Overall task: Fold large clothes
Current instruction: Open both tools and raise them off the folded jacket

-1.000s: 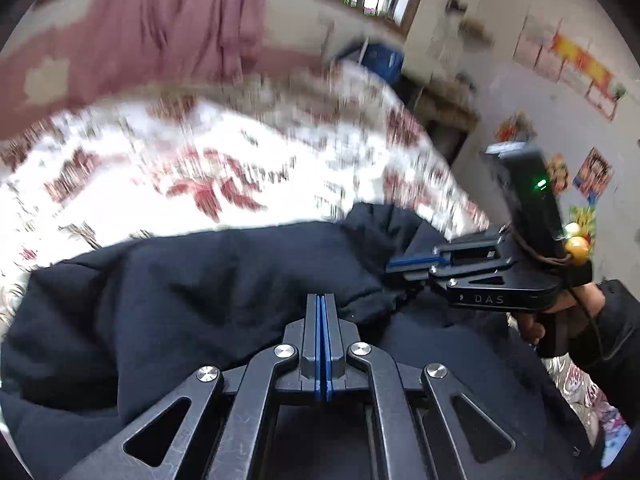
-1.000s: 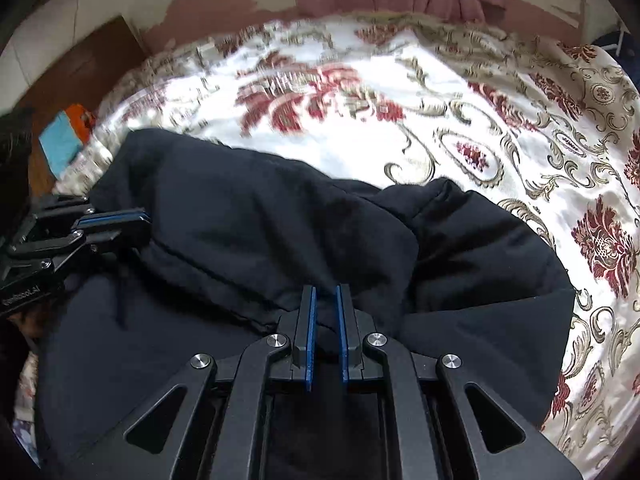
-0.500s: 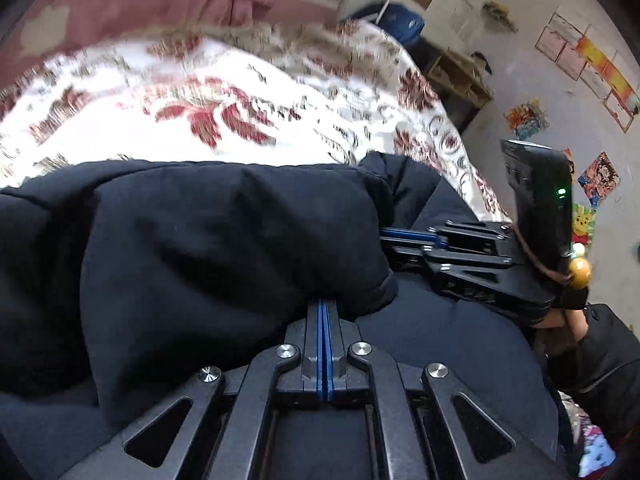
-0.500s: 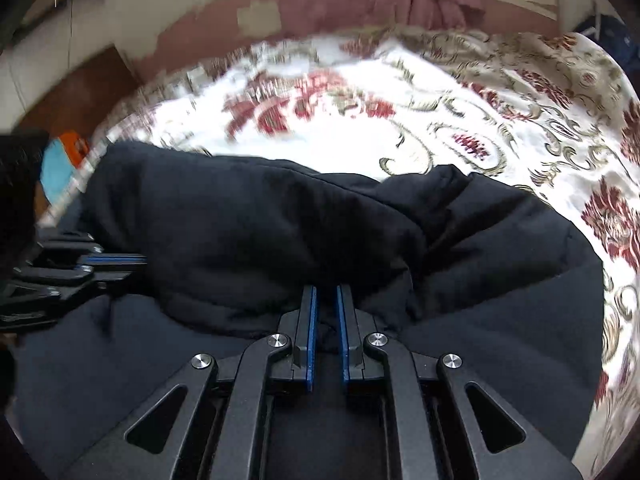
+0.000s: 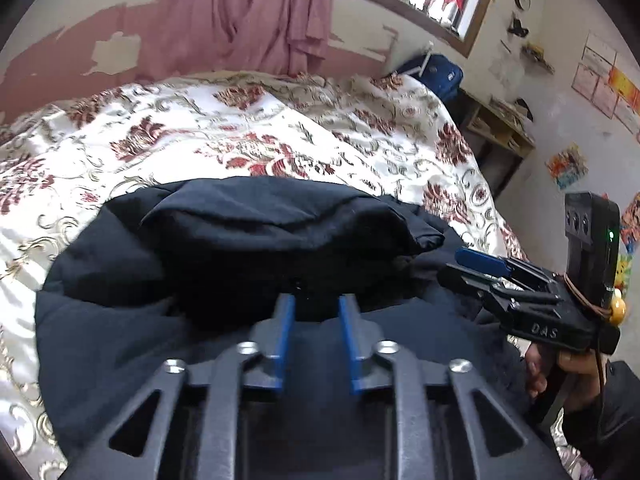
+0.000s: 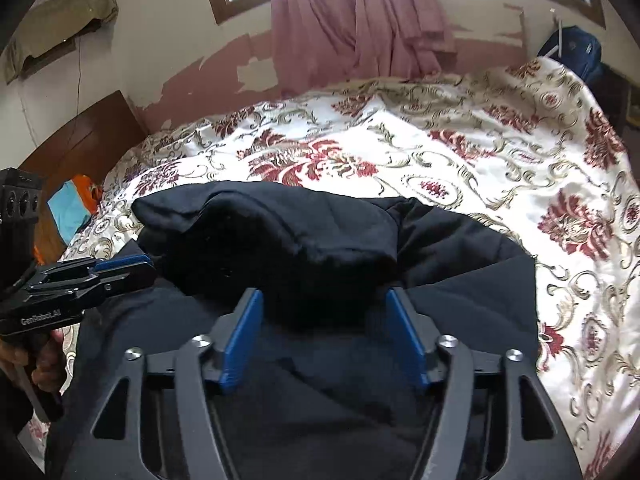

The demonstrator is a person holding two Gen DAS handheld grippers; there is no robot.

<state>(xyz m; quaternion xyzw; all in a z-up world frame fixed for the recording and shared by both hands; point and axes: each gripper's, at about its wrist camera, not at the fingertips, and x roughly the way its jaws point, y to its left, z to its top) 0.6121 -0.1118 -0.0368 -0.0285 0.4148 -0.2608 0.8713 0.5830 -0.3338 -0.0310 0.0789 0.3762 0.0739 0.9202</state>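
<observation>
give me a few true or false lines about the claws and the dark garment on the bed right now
1. The left claw is open. True.
2. The right claw is clamped on the dark garment. False: its jaws stand wide apart and grip nothing.
3. The dark garment lies on a floral bedspread. True.
4. The garment lies spread out flat in one layer. False: a folded-over part sits bunched on top of the rest.
5. A pink curtain hangs on the wall behind the bed. True.

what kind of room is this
Most likely a home bedroom: a bed with a floral white-and-red bedspread, a wooden headboard, and pink curtains under a window.
</observation>
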